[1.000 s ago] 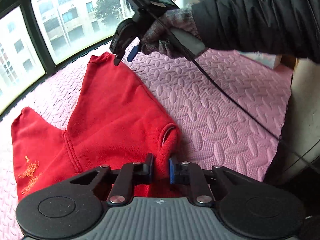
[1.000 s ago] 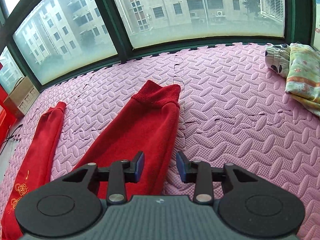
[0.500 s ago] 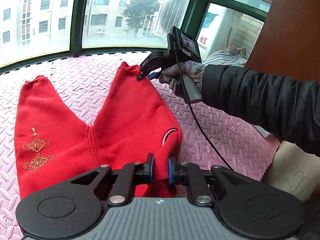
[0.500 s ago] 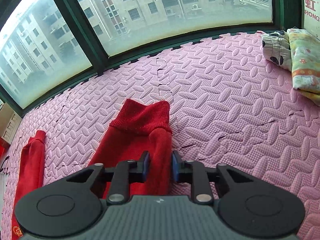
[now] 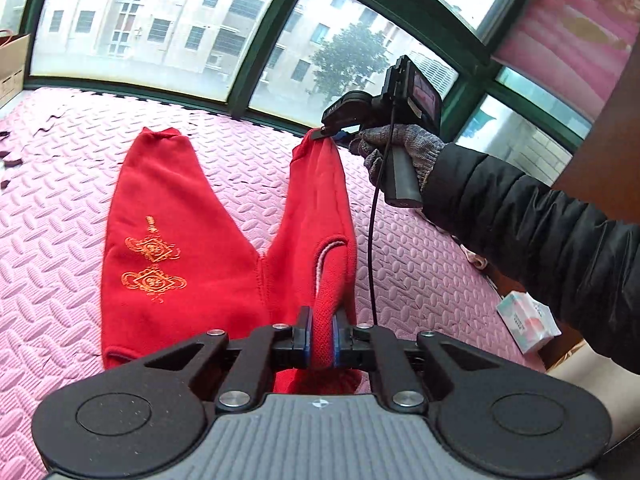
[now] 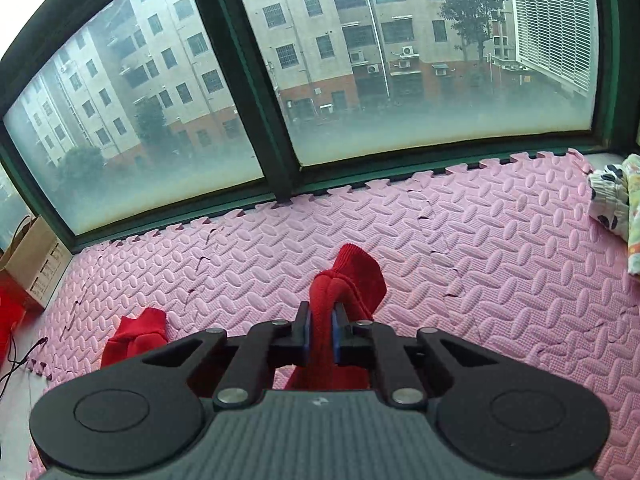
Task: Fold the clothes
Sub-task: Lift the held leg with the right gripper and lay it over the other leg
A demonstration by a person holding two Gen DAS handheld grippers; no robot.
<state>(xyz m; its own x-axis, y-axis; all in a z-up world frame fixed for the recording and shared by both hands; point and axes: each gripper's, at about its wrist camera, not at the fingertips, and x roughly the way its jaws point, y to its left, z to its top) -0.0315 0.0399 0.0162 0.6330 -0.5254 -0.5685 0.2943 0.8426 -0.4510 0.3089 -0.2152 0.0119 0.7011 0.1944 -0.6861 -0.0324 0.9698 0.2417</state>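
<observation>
Red trousers [image 5: 168, 248] with gold embroidery lie on the pink foam mat [image 5: 60, 184]. My left gripper [image 5: 320, 342] is shut on the waistband at the right side. My right gripper [image 6: 320, 338], also in the left wrist view [image 5: 334, 133], is shut on the ribbed cuff [image 6: 352, 276] of the right leg and holds it lifted off the mat. That leg is stretched taut between both grippers. The other leg's cuff [image 6: 138, 330] lies flat on the mat to the left.
Large windows with dark green frames [image 6: 244, 92] border the mat's far edge. A cardboard box [image 6: 34, 258] stands at the far left. Patterned folded clothes [image 6: 618, 208] lie at the right. A small white box [image 5: 528, 322] sits by the mat's right edge.
My right gripper has shut on the right leg's cuff and lifted it off the mat. My left gripper has stayed shut on the waistband and risen with it.
</observation>
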